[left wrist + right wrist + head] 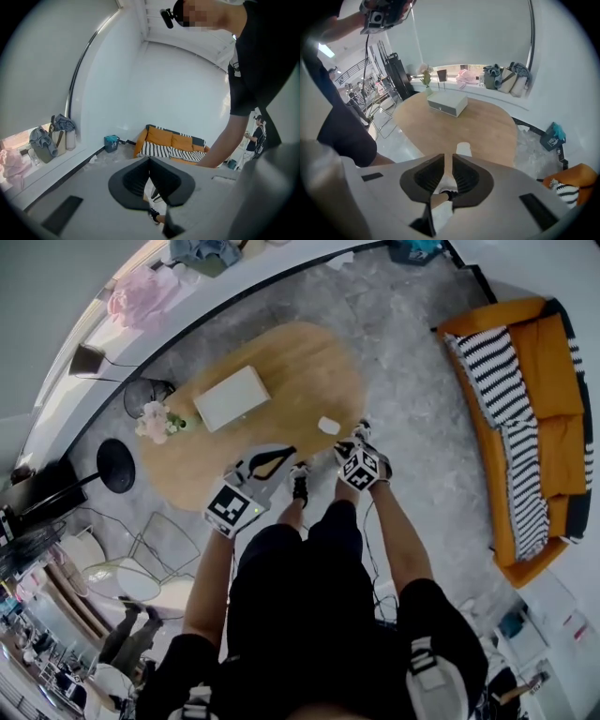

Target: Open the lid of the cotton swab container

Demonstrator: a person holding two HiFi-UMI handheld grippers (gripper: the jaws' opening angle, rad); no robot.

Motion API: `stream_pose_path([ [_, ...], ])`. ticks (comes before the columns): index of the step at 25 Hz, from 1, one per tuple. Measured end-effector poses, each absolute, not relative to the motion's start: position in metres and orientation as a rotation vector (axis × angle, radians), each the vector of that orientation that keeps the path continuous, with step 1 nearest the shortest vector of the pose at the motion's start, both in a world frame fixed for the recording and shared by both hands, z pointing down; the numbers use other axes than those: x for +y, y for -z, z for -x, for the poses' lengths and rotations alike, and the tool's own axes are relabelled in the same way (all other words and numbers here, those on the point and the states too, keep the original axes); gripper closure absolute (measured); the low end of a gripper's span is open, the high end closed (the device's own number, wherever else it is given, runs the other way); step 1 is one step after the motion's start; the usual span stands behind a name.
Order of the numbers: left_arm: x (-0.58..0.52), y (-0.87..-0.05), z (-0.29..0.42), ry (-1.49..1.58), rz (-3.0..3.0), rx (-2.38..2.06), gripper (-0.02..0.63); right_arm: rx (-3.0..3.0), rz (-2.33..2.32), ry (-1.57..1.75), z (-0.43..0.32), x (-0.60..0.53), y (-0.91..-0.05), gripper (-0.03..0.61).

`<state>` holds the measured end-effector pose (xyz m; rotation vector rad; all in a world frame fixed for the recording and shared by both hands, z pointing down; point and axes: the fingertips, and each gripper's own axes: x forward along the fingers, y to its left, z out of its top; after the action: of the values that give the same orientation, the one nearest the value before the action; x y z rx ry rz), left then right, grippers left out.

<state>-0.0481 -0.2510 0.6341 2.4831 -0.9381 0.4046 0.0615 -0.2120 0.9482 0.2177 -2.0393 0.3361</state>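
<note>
Oval wooden table carries the cotton swab container near its edge, untouched. Right gripper is just short of the container, jaws slightly parted and empty, apparently lined up for the approach. Left gripper, farther from the container, is closed on nothing, probably held in reserve.

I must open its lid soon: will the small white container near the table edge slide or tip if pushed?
The container looks small and low, so it is probably light and would slide rather than tip. The table seems smooth wood, giving little friction. It sits near the edge, so a push might send it off.
</note>
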Motion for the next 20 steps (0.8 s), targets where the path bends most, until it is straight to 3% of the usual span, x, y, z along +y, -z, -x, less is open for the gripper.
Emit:
stream_pose_path([
  [16, -0.258, -0.695, 0.032, -0.45, -2.474, -0.906, 0.614, -1.932, -0.249, -0.283, -0.06, -0.246, -1.057, 0.33],
  [20, -0.247, -0.705, 0.032, -0.446, -2.457, -0.905, 0.614, -1.924, -0.234, -0.269, -0.05, -0.247, -1.072, 0.316],
])
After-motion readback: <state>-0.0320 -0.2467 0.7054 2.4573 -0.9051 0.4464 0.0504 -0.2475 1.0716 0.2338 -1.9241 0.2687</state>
